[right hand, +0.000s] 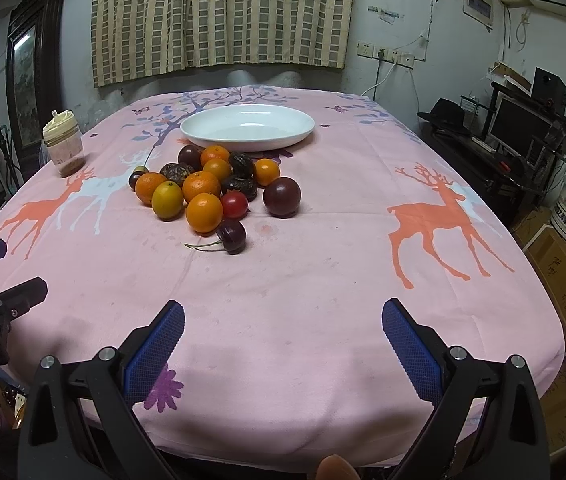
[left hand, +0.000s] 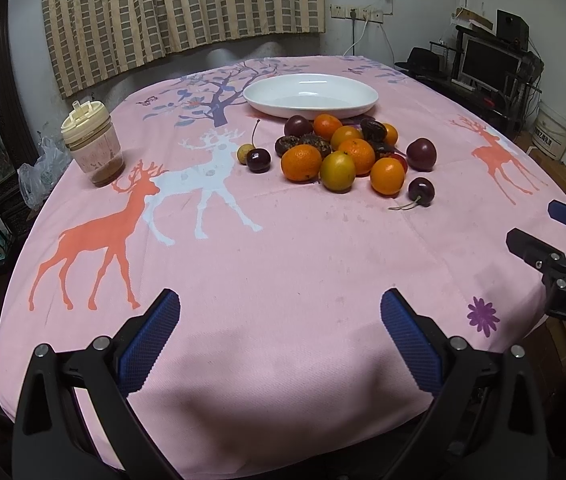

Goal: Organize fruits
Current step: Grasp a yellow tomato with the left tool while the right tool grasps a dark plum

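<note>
A pile of fruit (left hand: 343, 152) (right hand: 207, 184) lies on the pink deer tablecloth (left hand: 283, 260): several oranges, dark plums, wrinkled dark fruits and cherries. A lone cherry (right hand: 233, 236) with a stem lies nearest the front. A white oval plate (left hand: 310, 95) (right hand: 247, 127) stands empty just behind the pile. My left gripper (left hand: 281, 300) is open and empty, low over the near table edge. My right gripper (right hand: 283, 312) is open and empty, likewise near the front edge. Each gripper shows at the side of the other's view.
A lidded plastic jar (left hand: 93, 144) (right hand: 63, 144) with brown contents stands at the table's left edge. A checked curtain (right hand: 223, 16) hangs behind. A desk with a monitor (right hand: 519, 128) and cardboard boxes (right hand: 563, 280) stand to the right.
</note>
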`<state>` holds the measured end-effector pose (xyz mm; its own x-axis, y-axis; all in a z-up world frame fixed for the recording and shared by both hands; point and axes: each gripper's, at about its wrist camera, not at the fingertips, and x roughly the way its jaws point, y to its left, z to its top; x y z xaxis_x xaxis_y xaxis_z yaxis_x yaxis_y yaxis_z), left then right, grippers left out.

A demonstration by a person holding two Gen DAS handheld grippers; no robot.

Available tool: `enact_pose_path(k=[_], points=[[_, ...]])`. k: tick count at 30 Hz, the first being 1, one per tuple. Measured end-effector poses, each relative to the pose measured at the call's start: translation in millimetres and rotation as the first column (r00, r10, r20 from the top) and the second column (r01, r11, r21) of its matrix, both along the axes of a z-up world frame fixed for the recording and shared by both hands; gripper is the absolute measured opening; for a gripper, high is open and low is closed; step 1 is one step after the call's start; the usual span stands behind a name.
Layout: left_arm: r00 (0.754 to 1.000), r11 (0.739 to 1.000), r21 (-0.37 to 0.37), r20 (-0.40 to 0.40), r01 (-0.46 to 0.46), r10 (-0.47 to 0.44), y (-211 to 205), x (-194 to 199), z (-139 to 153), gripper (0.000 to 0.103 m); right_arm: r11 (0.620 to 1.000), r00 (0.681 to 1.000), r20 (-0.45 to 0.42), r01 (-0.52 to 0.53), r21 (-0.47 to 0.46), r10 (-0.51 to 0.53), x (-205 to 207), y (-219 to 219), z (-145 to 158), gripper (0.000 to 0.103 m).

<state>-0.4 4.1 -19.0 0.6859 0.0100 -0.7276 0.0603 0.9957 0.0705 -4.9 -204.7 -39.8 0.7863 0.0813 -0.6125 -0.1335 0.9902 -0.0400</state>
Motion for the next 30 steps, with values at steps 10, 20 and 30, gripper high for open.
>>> enact_pose_path(k=[10, 20, 30], points=[[0.999, 0.999, -0.043, -0.049, -0.020, 0.018, 21, 13, -19, 0.098, 0.994, 0.997, -0.029, -0.074, 0.077, 0.077, 17, 11, -13, 0.099], [0.998, 0.990, -0.135, -0.063, -0.030, 0.021, 52, 35, -31, 0.098, 0.987, 0.983, -0.128, -0.119, 0.108, 0.133, 92, 37, -23, 0.045], [0.997, 0.987, -0.157, -0.069, 0.033, -0.044, 44, 64, -30, 0.094, 0.980, 0.967, -0.180, -0.157, 0.122, 0.178, 117, 43, -34, 0.028]])
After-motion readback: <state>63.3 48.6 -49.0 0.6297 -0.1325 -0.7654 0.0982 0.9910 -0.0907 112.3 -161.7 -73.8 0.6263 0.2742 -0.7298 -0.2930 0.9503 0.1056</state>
